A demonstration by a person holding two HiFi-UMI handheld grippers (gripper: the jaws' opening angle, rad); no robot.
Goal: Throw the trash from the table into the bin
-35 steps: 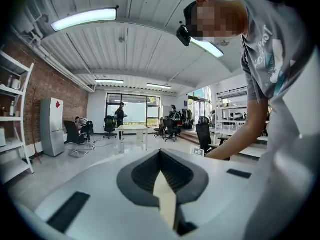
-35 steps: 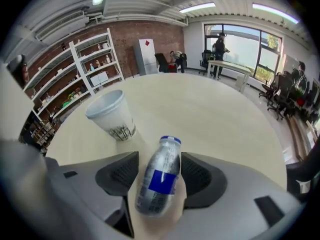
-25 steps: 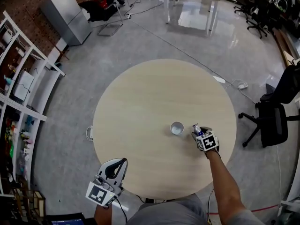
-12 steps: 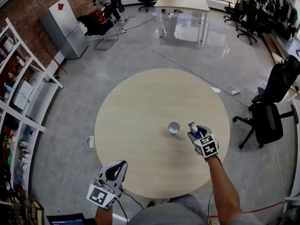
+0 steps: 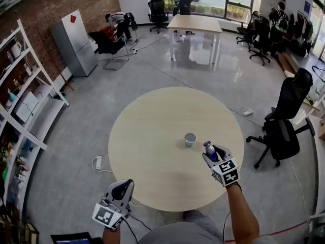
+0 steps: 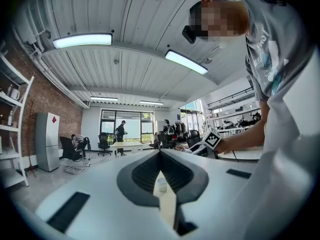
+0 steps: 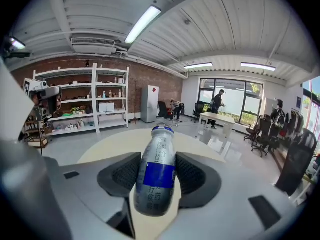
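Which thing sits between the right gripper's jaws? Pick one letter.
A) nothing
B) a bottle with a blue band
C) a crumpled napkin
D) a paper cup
B: the right gripper has its pads pressed on the bottle with the blue band; the cup stands apart on the table.

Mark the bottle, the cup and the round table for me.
bottle (image 7: 159,175), right gripper view, blue band of its label
cup (image 5: 190,139), head view, its open mouth
round table (image 5: 147,136), head view, bare top left of the cup
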